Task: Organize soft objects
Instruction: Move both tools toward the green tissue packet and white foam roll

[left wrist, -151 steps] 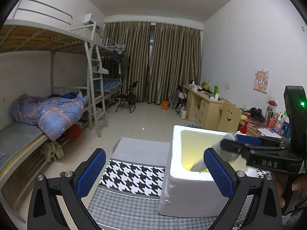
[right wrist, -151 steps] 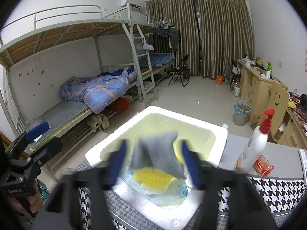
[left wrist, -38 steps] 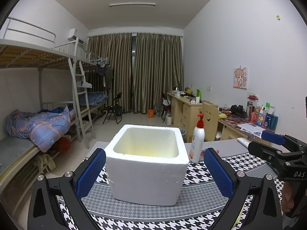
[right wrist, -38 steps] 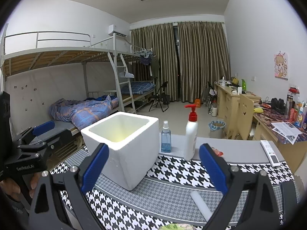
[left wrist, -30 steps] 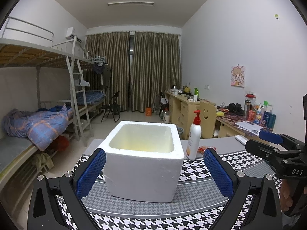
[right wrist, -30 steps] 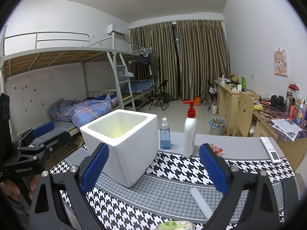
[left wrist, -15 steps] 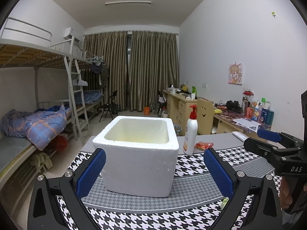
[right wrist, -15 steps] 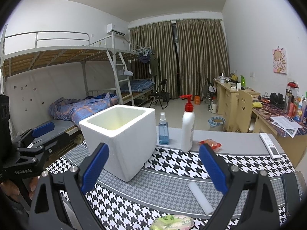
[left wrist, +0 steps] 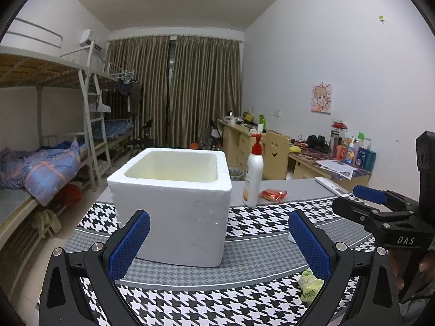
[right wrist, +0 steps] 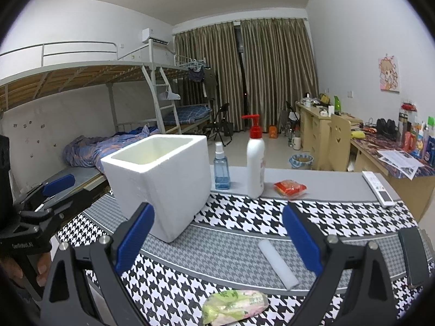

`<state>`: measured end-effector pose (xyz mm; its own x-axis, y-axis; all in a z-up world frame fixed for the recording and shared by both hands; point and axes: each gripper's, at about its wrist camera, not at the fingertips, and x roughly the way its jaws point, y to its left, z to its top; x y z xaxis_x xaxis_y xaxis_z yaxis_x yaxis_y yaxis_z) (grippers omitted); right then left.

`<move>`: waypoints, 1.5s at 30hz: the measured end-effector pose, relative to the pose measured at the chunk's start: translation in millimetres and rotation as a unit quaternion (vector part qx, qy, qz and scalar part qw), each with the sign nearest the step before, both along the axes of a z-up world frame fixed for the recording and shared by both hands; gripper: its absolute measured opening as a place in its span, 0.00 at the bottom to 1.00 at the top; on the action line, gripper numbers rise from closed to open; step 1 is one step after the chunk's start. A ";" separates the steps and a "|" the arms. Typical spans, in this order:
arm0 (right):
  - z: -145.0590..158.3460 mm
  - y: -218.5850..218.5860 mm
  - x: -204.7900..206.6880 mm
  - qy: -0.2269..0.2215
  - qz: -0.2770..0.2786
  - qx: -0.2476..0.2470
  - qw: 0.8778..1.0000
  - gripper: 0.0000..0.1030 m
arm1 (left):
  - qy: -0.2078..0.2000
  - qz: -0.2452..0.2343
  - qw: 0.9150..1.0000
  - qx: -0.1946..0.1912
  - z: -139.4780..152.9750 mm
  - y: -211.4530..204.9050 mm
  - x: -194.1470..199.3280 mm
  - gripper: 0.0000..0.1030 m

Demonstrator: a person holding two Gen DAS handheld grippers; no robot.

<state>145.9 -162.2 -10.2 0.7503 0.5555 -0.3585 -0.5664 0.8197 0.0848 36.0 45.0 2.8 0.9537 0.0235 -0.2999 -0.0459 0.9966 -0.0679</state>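
Note:
A white foam box (left wrist: 174, 206) stands on the houndstooth table cover; it also shows in the right wrist view (right wrist: 160, 179). Its inside is hidden from here. A green soft packet (right wrist: 233, 308) lies at the table's front edge, also seen in the left wrist view (left wrist: 310, 285). A white foam strip (right wrist: 277, 265) lies right of the box. My left gripper (left wrist: 217, 241) is open and empty, facing the box. My right gripper (right wrist: 217, 236) is open and empty, above the packet.
A white pump bottle (right wrist: 255, 160), a blue spray bottle (right wrist: 221, 167), a red snack packet (right wrist: 289, 187) and a remote (right wrist: 378, 188) sit on the grey far part of the table. A bunk bed (right wrist: 81, 146) stands left, desks (right wrist: 339, 135) right.
Both grippers have drawn back from the box and dropped lower. The grey cloth held over the box five seconds ago is gone from my right gripper. The green packet has come into view.

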 end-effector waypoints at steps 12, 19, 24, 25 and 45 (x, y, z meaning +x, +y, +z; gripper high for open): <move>-9.7 -14.6 -1.9 0.011 -0.021 0.008 1.000 0.94 | -0.005 0.045 0.999 0.011 -14.9 -6.1 2.4 0.99; -12.4 -18.8 -3.4 0.015 -0.022 0.009 1.000 0.94 | 0.008 0.028 0.999 0.018 -19.6 -13.8 4.2 0.99; -13.7 -19.2 -3.6 0.019 -0.022 0.007 1.000 0.94 | 0.015 0.015 1.000 0.013 -22.0 -17.3 5.1 0.99; -14.3 -19.6 -3.9 0.020 -0.023 0.006 1.000 0.94 | 0.017 0.014 1.000 0.014 -22.7 -18.0 5.7 0.99; -18.1 -29.0 -0.1 0.029 -0.039 -0.003 0.999 0.94 | 0.044 -0.029 0.998 0.016 -29.7 -36.9 13.3 0.99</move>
